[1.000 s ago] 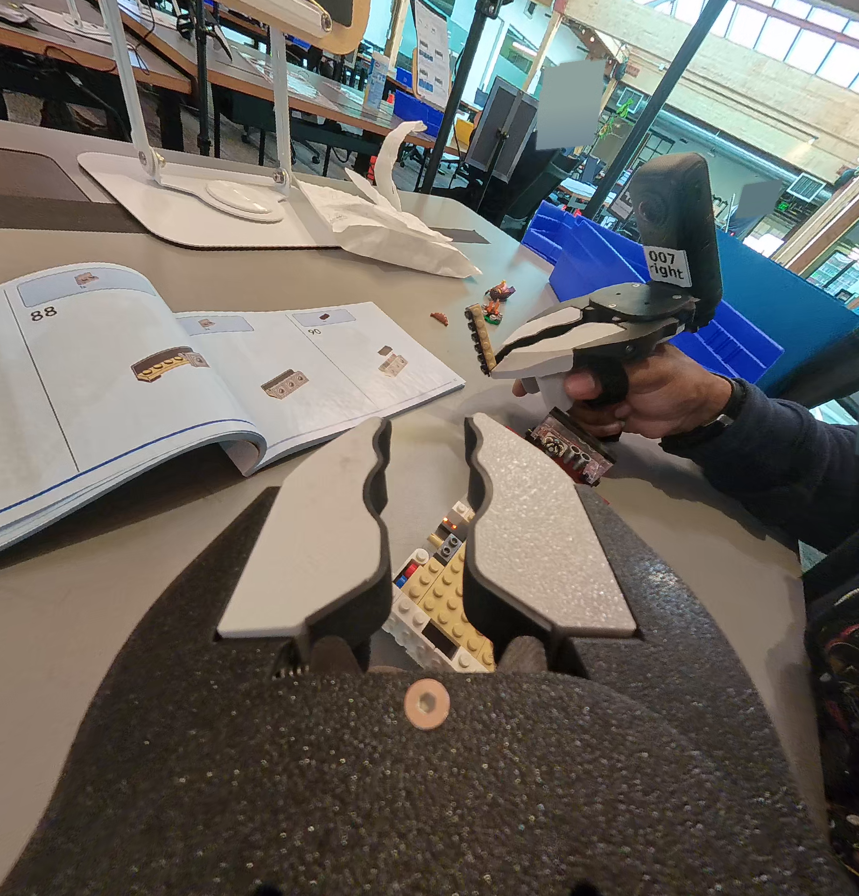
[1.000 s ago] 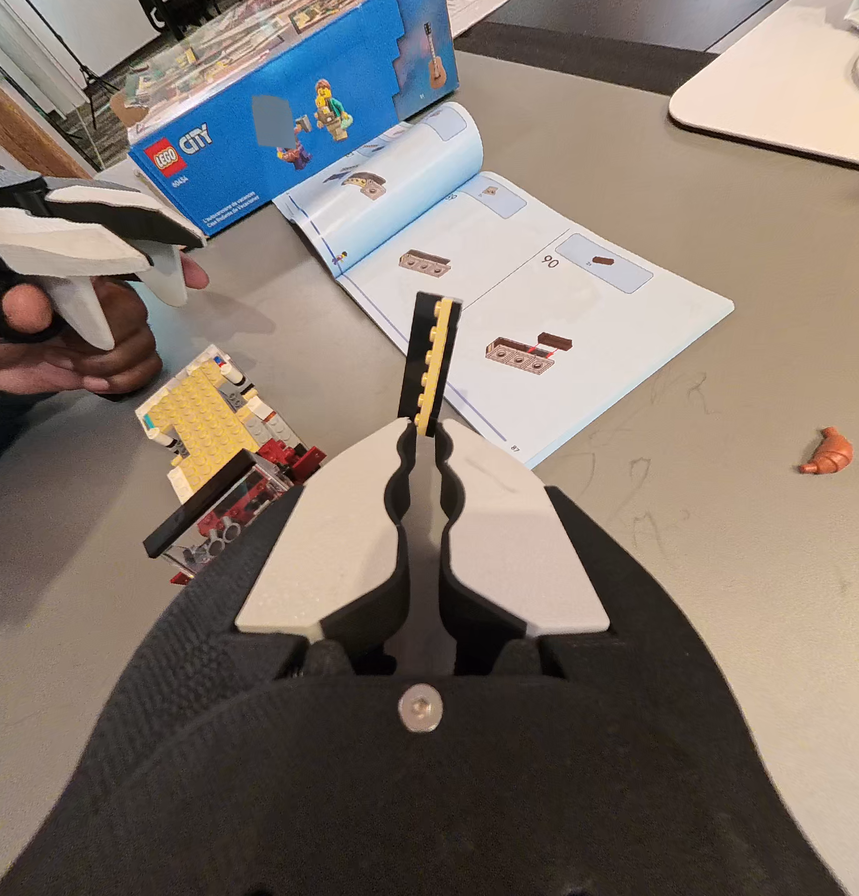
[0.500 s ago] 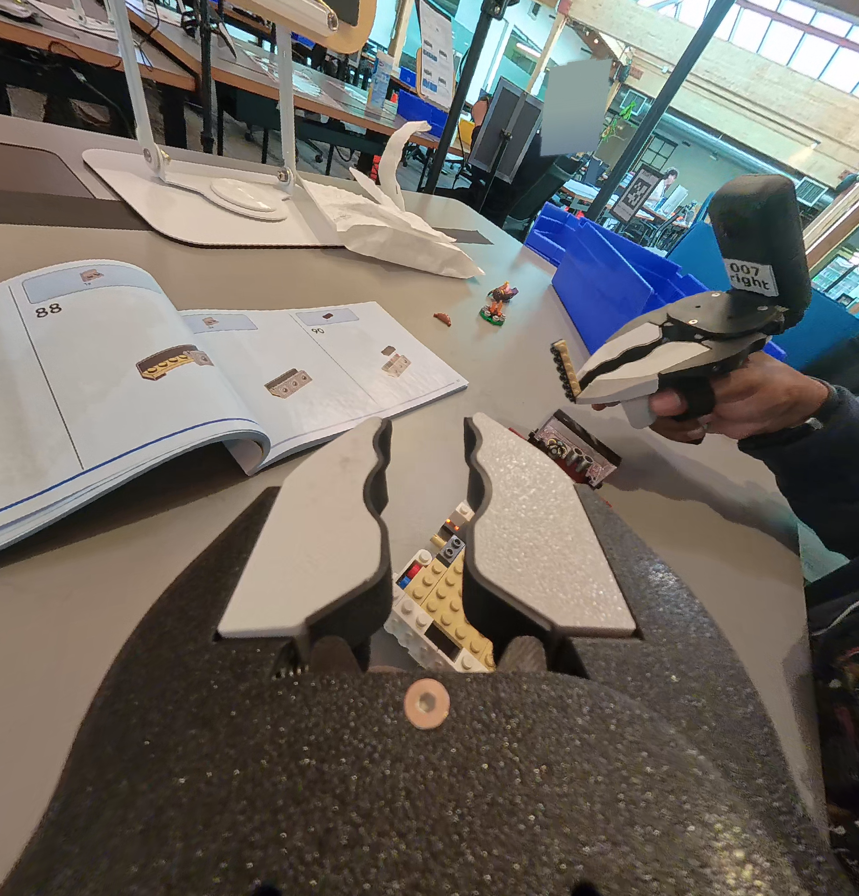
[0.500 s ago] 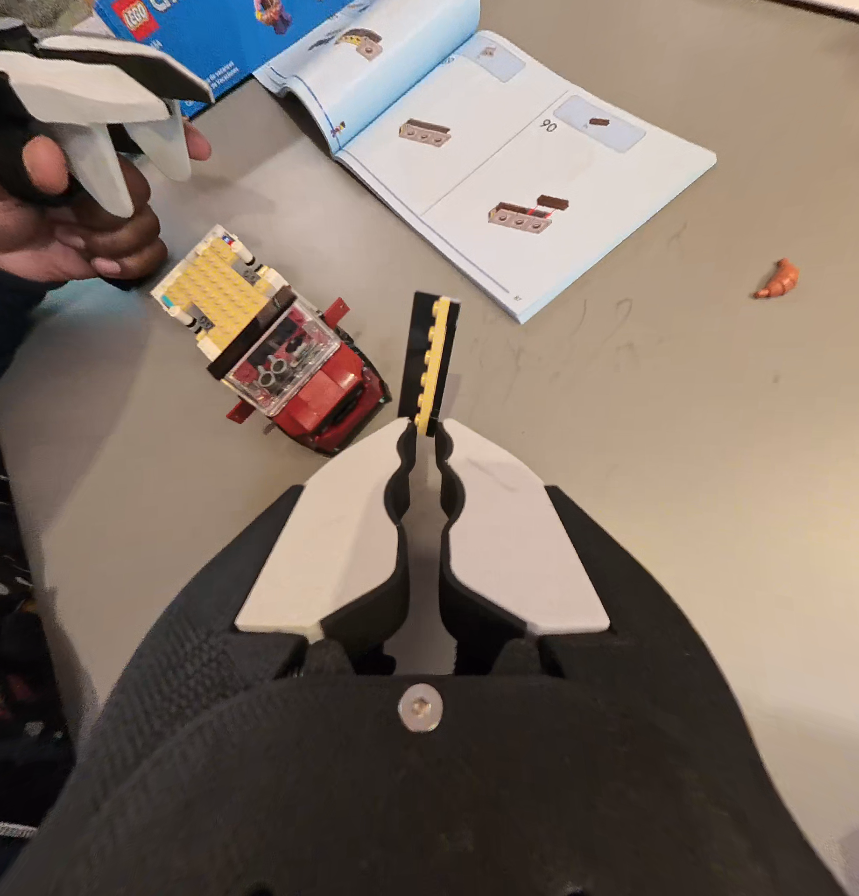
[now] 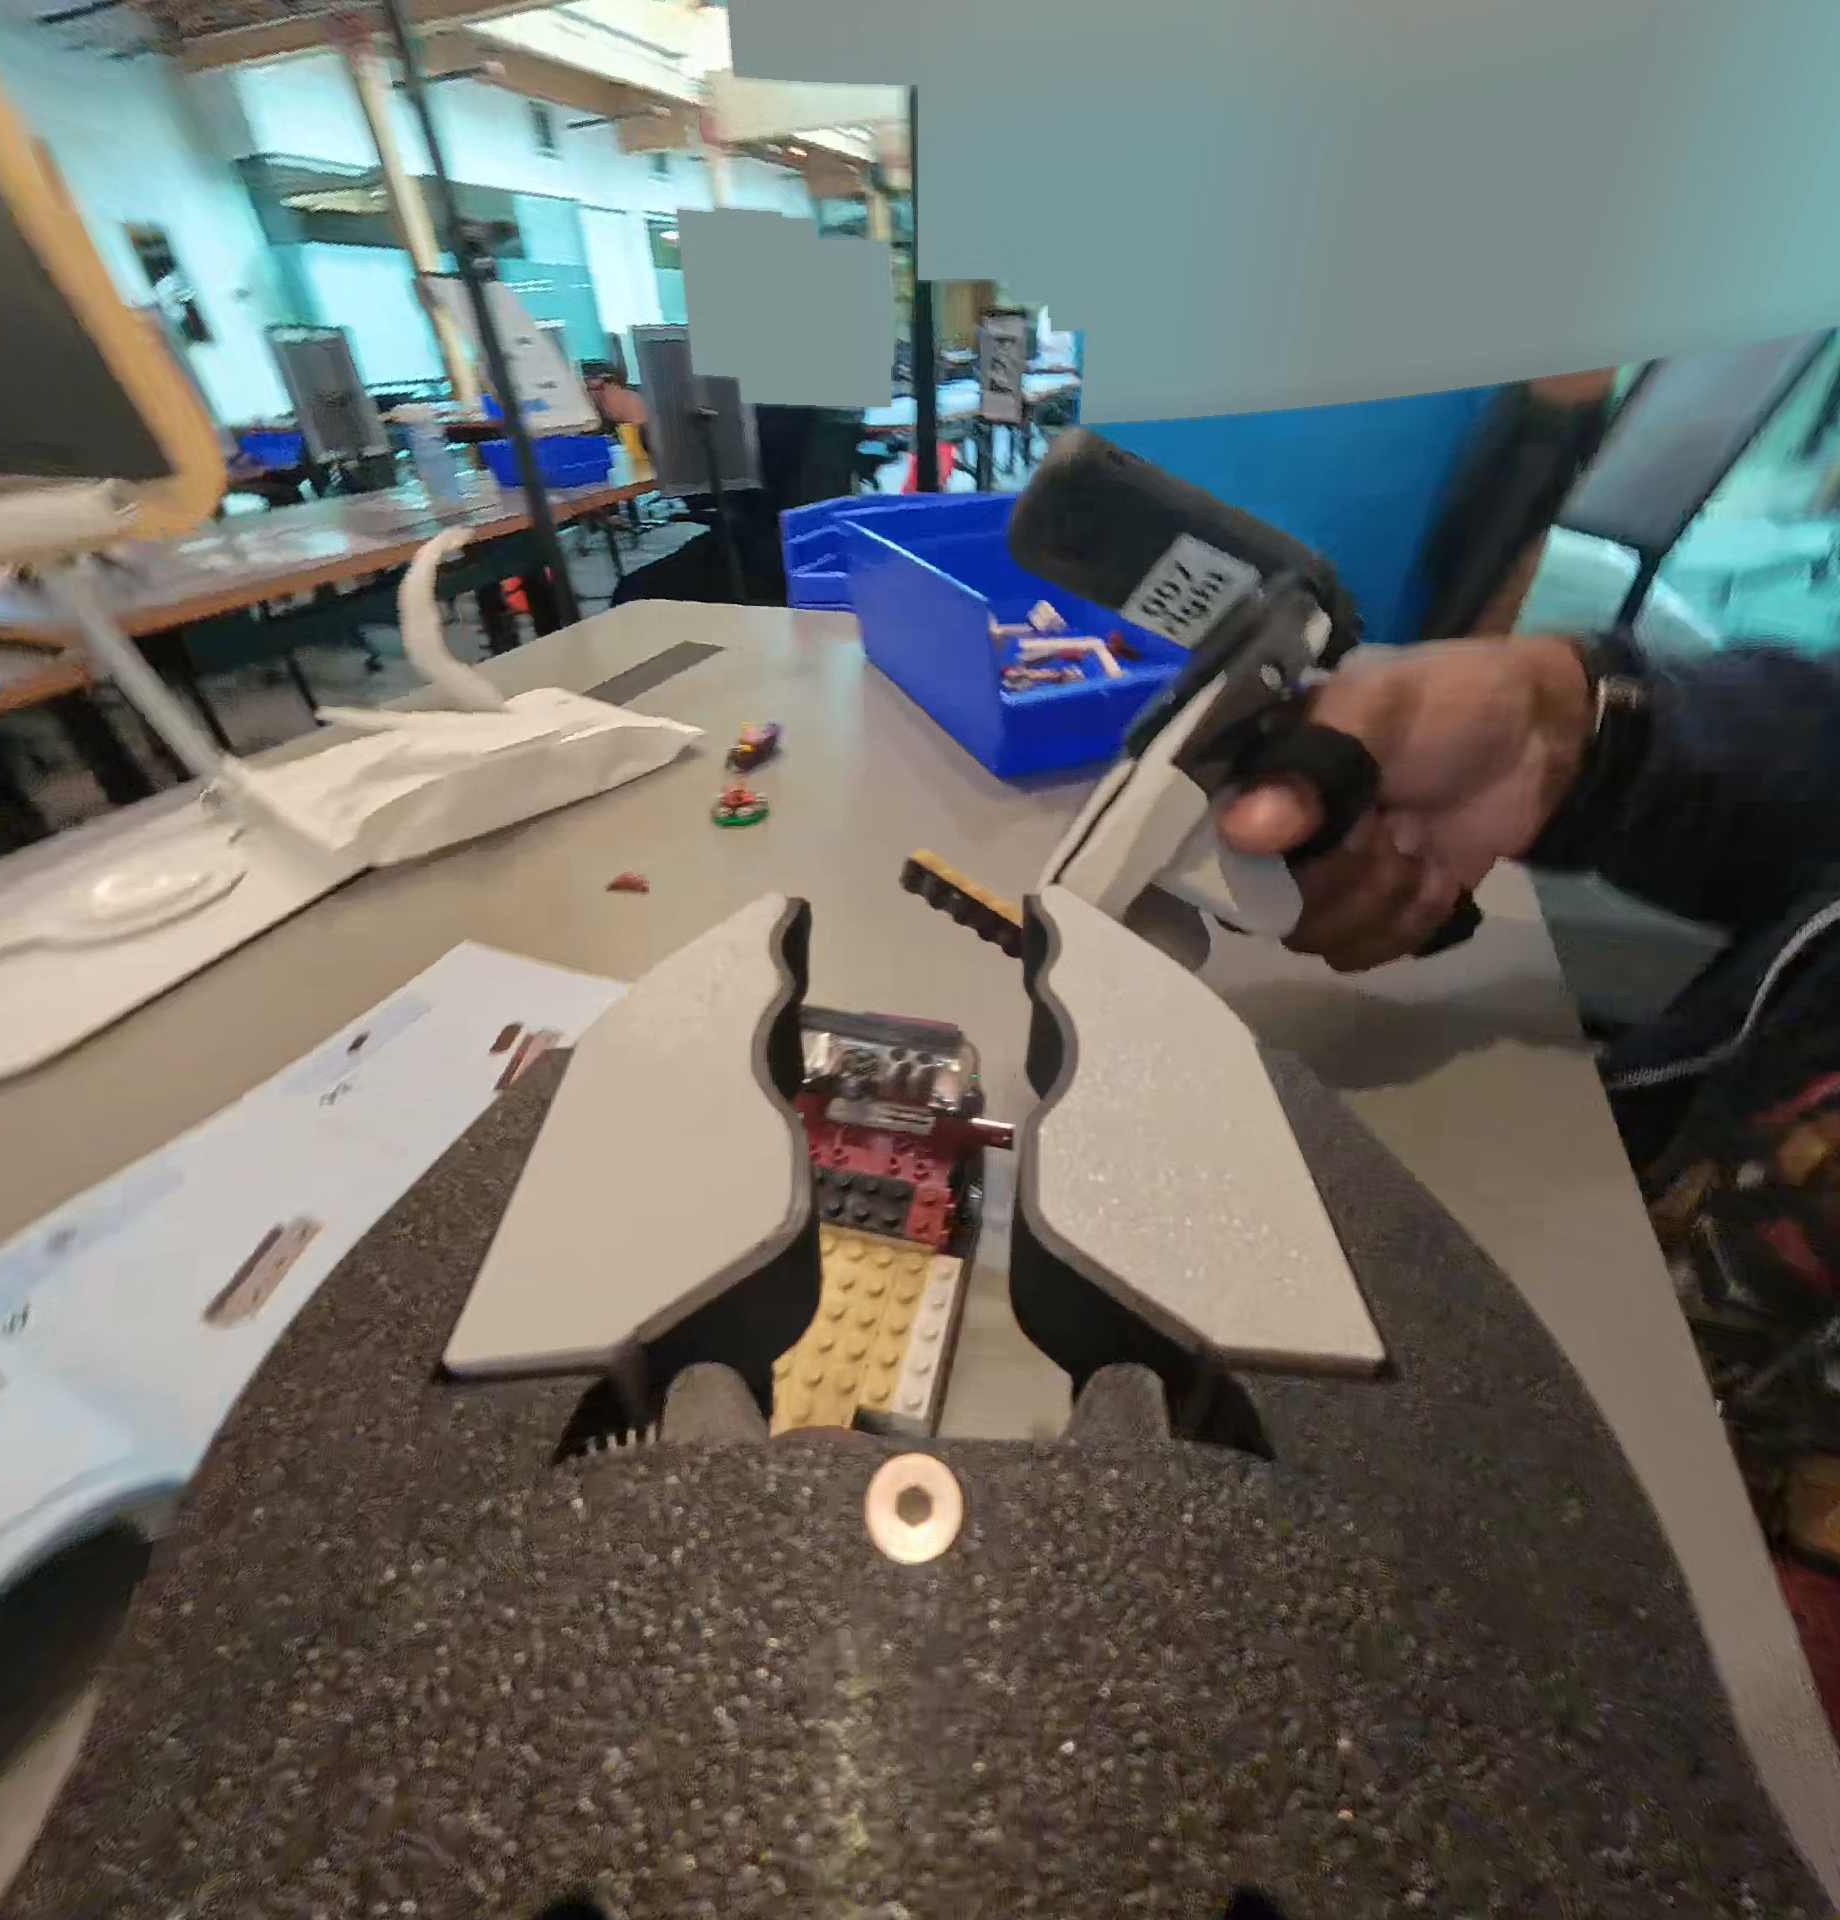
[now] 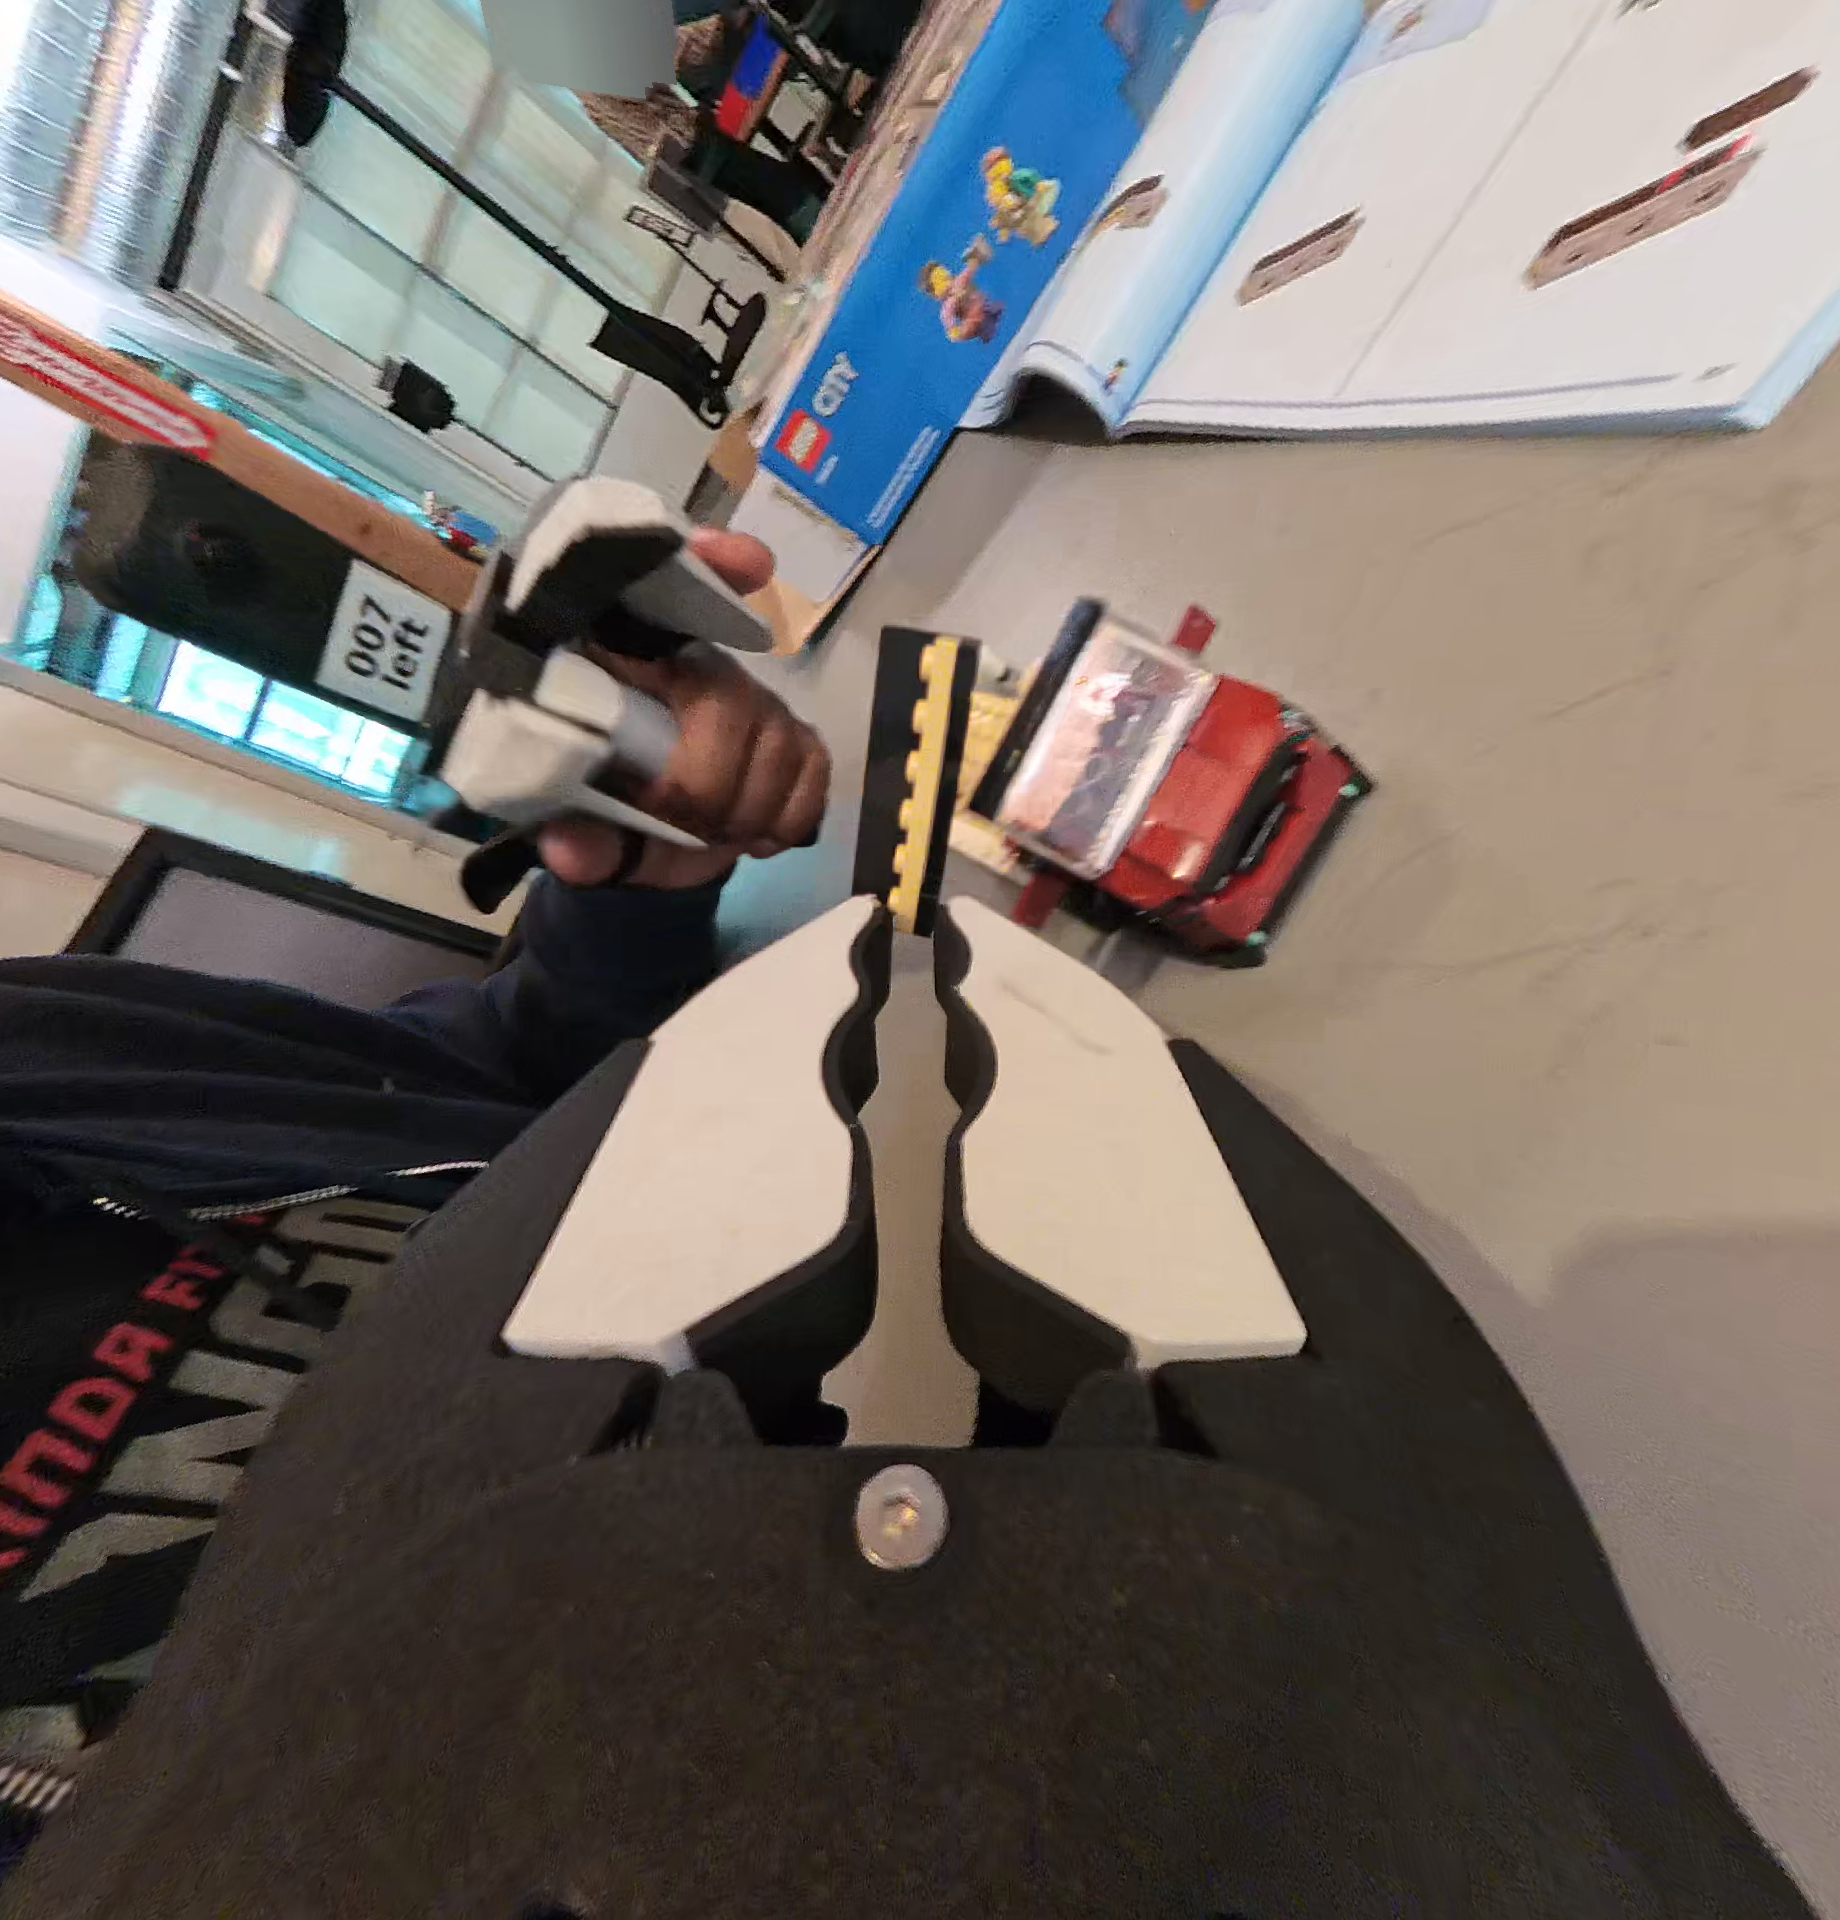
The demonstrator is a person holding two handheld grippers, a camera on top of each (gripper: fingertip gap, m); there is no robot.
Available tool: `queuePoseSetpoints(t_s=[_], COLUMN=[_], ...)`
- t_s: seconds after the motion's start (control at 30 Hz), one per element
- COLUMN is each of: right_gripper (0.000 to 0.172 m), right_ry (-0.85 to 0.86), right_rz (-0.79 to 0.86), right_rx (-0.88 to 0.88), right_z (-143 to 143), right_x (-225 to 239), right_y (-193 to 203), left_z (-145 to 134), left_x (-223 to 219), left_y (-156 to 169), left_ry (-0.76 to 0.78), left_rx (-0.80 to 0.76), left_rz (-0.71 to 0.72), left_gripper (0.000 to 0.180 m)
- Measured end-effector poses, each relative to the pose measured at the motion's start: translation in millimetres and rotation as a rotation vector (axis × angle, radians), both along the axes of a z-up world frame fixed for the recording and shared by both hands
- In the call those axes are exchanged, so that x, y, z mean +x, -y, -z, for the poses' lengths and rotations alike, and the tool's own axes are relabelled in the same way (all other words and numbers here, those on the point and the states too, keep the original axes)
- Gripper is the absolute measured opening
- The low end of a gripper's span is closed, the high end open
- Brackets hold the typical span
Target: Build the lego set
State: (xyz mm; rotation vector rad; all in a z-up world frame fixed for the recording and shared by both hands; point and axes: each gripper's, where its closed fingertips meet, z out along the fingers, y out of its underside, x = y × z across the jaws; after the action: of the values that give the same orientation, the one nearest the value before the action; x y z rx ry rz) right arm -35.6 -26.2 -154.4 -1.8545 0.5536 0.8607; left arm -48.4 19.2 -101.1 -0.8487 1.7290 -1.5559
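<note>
On the grey counter (image 5: pixel 895 727), a small brick-built truck (image 5: pixel 895 1122) with a red cab, clear windscreen and tan studded bed lay between the jaws of the left gripper (image 5: pixel 911 925). Those jaws stood wide, wider than they had half a second earlier, and a strip of bare counter showed between the right pad and the truck, so nothing was clamped. The left view had also swung since then, and now looked along the truck's length.

Just beyond the left gripper's fingertips, the right gripper (image 6: pixel 908 914) had come in close to the truck from farther off. Its jaws were narrow, pinching one end of a slim black-and-yellow studded plate (image 6: pixel 921 769), which stuck out past the tips just beside the truck without touching it.

An open instruction booklet (image 6: pixel 1467 260) lay near, with a blue toy box (image 6: pixel 926 312) behind it. Farther off sat a blue bin (image 5: pixel 926 644) of loose parts and a crumpled white bag (image 5: pixel 459 769).
</note>
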Motion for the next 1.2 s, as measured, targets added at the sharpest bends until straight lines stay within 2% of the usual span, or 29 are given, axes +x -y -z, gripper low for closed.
queuePoseSetpoints(t_s=[0.13, 0.3, 0.53, 0.77, 1.2], right_gripper=[0.007, 0.007, 0.007, 0.007, 0.007], right_ry=[-0.033, -0.044, -0.079, -0.168, -0.200], right_rz=[-0.047, -0.085, -0.147, -0.181, -0.202], right_rx=[0.055, 0.097, 0.112, 0.051, 0.043], right_z=[-12.3, -18.6, -9.9, 16.6, 18.3], right_x=[-20.2, -33.5, -40.1, -44.2, -39.8], right_y=[5.4, 9.3, 6.8, -2.8, -5.3], left_z=[10.7, 10.2, 10.2, 11.6, 20.7], left_x=[-7.1, -14.7, -12.3, -9.3, -3.9], left_y=[37.1, 56.3, 48.1, 34.7, 25.1], left_ry=[0.074, 0.150, 0.122, 0.052, 0.024], left_rx=[0.194, 0.230, 0.132, 0.021, 0.031], left_rz=[0.094, 0.143, 0.118, 0.103, 0.068], left_gripper=[0.052, 0.054, 0.055, 0.055, 0.055])
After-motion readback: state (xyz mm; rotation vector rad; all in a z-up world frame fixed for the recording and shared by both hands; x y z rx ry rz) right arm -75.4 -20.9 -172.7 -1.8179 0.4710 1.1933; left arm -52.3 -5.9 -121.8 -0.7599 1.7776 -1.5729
